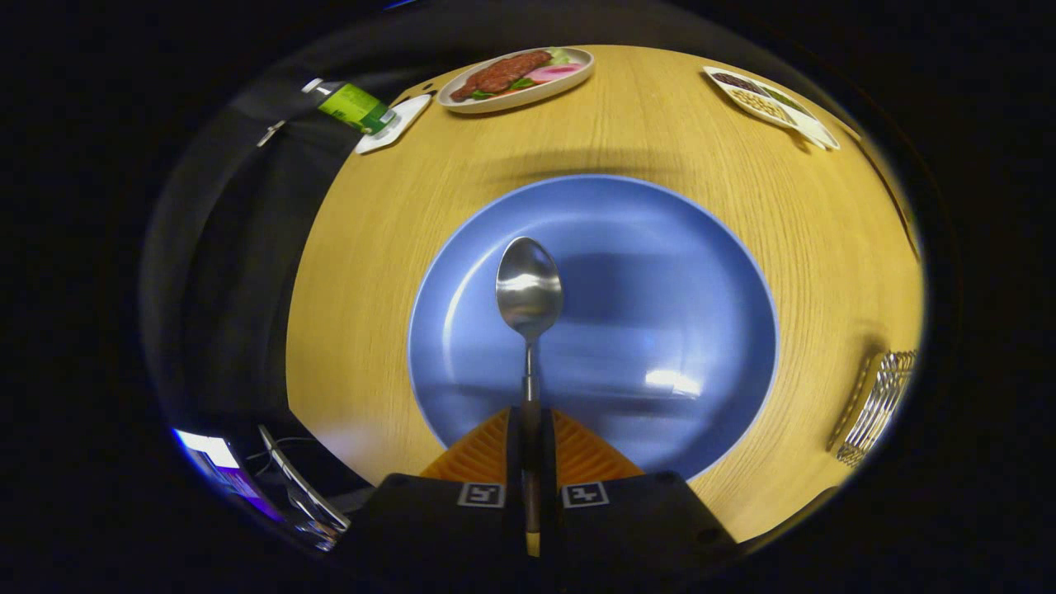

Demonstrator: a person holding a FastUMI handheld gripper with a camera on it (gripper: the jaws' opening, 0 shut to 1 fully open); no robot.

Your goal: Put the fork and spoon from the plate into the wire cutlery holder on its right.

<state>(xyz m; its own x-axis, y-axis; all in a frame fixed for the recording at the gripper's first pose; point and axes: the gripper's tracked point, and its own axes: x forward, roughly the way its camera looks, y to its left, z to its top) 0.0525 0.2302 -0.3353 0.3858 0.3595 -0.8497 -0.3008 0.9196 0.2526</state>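
One spoon [529,289] is pinched by its handle in the tool [530,429], bowl above one blue plate [701,272]; one wire cutlery holder [879,404] (partly cut off) stands right on the tabletop [643,124].

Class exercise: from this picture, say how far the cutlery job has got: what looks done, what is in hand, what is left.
Done: no fork lies on the blue plate; whether it is in the wire cutlery holder cannot be told. In hand: the hand-held gripper is shut on the spoon handle, over the plate. Left: put the spoon into the holder, right of the plate.
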